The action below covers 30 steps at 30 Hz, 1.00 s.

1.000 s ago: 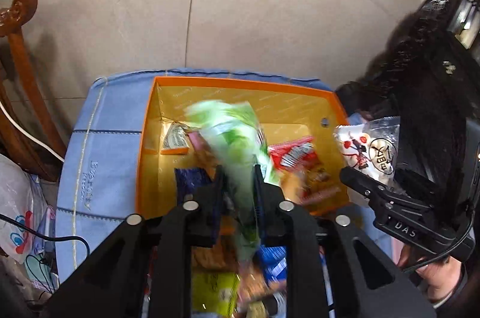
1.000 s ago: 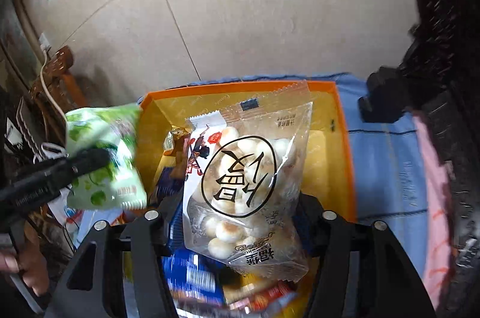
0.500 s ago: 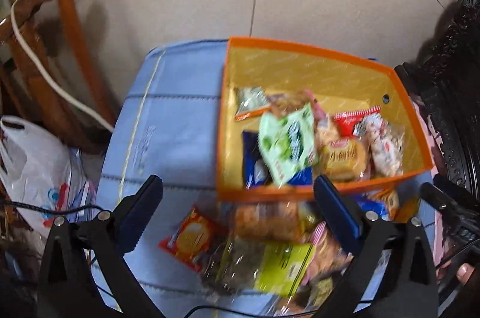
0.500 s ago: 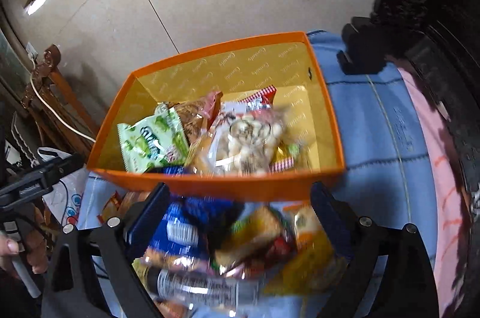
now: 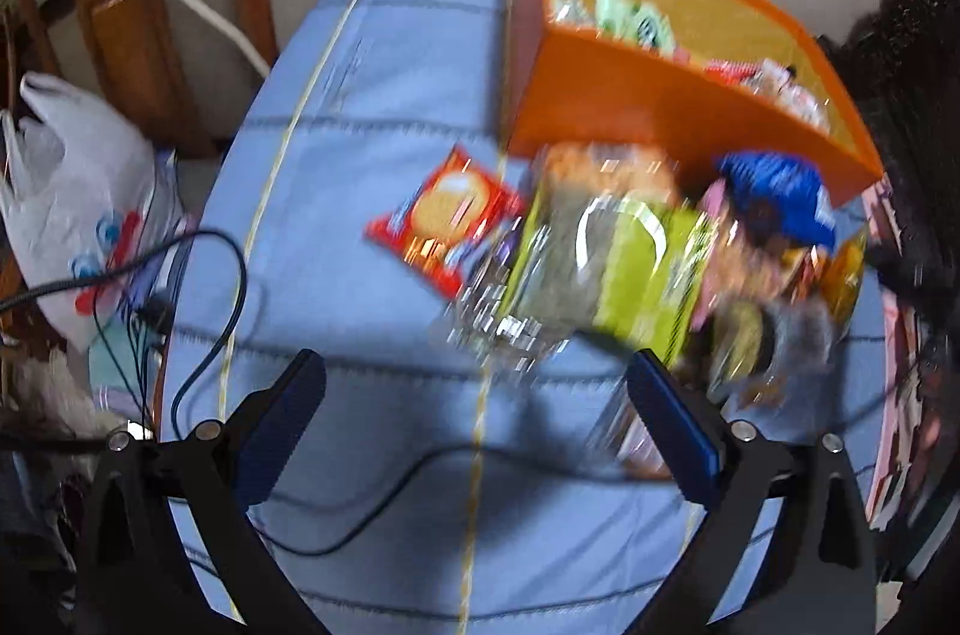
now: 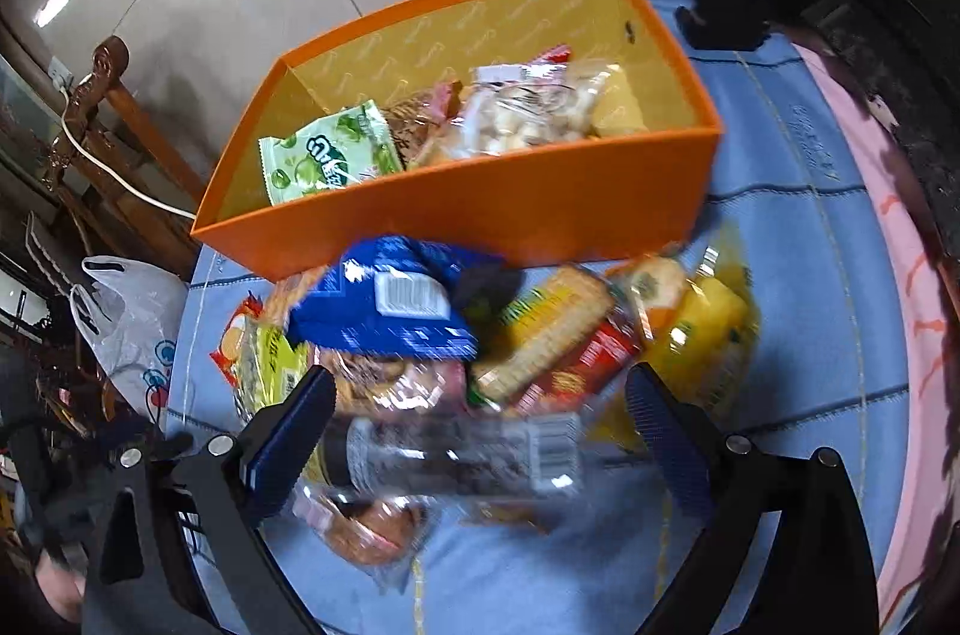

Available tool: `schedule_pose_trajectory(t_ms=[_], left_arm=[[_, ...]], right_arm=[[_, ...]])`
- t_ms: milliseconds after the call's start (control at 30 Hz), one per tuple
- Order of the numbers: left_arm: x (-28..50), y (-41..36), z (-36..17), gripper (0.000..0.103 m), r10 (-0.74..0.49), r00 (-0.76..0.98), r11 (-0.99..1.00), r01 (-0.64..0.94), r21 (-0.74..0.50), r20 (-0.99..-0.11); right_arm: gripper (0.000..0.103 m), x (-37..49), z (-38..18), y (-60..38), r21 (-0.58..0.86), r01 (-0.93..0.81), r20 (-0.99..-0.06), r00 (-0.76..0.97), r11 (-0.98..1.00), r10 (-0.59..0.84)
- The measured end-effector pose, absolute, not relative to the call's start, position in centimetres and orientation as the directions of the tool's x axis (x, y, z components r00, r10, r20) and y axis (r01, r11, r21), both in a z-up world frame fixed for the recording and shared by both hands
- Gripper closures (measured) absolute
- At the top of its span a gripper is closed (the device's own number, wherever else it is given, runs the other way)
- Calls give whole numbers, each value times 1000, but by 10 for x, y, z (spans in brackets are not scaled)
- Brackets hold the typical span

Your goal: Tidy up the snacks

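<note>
An orange box (image 5: 660,89) (image 6: 480,209) stands on a blue quilted cloth (image 5: 360,155). Inside it lie a green snack packet (image 6: 327,161) and a clear bag of white round snacks (image 6: 528,113). Several loose packets are heaped in front of the box, among them a red cracker packet (image 5: 447,215), a yellow-green one (image 5: 630,275) and a blue one (image 6: 384,305). My left gripper (image 5: 474,371) hangs open and empty over the cloth, left of the heap. My right gripper (image 6: 480,389) is opening its jaws above a dark clear packet (image 6: 456,455), and its pads are not pressing on it.
A white plastic bag (image 5: 66,191) and a wooden chair (image 5: 120,5) stand off the cloth's left edge. A black cable (image 5: 228,275) trails across the cloth near my left gripper. A pink cloth (image 6: 870,215) and dark carved furniture border the right side.
Both grippers opened and dropped their packets, the green one and the clear bag, into the orange box. Both then drew back and down toward the heap in front of the box.
</note>
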<state>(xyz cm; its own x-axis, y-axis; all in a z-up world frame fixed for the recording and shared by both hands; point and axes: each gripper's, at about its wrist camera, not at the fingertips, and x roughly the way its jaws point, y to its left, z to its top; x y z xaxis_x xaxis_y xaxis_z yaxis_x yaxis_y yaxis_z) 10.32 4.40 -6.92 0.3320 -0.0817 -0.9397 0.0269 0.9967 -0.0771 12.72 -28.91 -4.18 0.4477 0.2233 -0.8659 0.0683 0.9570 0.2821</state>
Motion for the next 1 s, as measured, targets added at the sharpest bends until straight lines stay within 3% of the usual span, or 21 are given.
schedule_pose_trajectory(t_ms=[267,300,333,433,667,867,900,967,1000], left_arm=[[92,62,-72,4,-47,323,999,-2,-50,-945],[93,62,-71,4,-43,325,999,-1,-45,-945],[94,62,-70,4,-38,328,999,0,-40,-944],[100,63,-66,4,-35,337,999,-4,-39,-941],[123,57,-62,4,-67,351,996,-31,-83,-934],[143,-8,-78,4,-88,367,988,148,-35,-926],[147,-19,-86,6,-83,359,983,180,-18,-930],[155,-34,-105,22,-88,307,976,218,-20,-948],[158,-39,-113,20,-85,295,975,222,-18,-952]], right_arm=[[5,182,-61,-237,204,46,-901,399,978,169],[8,186,-65,-231,192,29,-905,392,981,166],[25,188,-68,-225,179,3,-902,401,984,163],[28,181,-64,-213,111,-78,-895,426,991,134],[28,106,-36,-256,200,-119,-853,468,973,232],[28,55,-48,-296,237,-56,-873,426,970,238],[28,51,-50,-301,247,-42,-873,425,968,241],[28,46,-51,-305,266,-27,-868,427,963,252],[28,43,-51,-306,267,-27,-867,430,963,253]])
